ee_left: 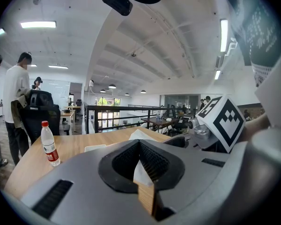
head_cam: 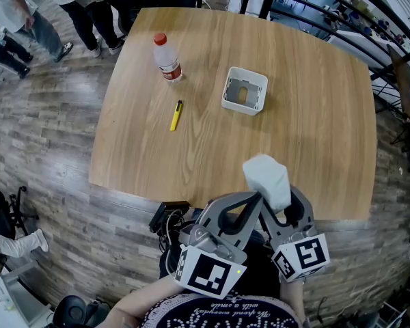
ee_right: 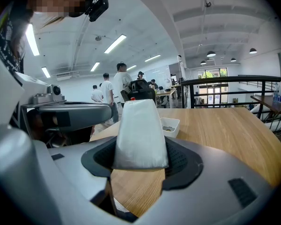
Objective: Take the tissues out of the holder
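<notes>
my right tongs [ee_right: 139, 150] clamped on soft white tissue pack [ee_right: 139, 123], left tongs [ee_left: 139, 143] pinched closed beside it, clear red-labelled bottle [head_cam: 167, 59] print unreadable

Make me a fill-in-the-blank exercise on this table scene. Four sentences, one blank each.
1. The right hand-held gripper grips a ____ tissue pack.
2. The bottle has a ____ cap.
3. The pen on the table is ____.
4. In the head view, the holder stands to the ____ of the bottle.

Missing words: white; red; yellow; right
</notes>
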Action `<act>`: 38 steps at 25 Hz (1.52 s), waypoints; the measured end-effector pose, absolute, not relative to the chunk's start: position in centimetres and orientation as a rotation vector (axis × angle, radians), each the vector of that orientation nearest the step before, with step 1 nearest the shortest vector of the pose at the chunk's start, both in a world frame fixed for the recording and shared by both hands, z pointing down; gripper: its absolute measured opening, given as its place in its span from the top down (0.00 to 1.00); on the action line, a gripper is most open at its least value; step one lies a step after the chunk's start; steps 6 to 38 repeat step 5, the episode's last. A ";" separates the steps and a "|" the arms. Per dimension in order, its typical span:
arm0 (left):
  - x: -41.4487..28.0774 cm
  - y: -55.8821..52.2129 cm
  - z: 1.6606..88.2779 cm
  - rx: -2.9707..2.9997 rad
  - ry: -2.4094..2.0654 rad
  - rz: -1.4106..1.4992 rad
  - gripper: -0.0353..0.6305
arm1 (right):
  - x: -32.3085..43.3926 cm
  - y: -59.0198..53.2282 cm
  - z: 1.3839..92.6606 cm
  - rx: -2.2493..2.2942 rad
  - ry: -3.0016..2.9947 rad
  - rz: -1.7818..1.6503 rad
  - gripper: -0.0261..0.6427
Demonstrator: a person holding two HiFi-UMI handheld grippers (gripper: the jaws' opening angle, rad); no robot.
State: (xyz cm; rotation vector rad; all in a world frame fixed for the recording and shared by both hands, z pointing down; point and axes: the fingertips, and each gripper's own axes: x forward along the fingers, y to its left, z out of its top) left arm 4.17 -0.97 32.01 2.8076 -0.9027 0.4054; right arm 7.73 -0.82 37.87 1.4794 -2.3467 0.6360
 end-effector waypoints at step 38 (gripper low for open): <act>4.1 -0.9 32.2 2.805 -0.904 0.407 0.94 | 7.7 -0.8 38.0 1.480 -2.345 0.637 0.56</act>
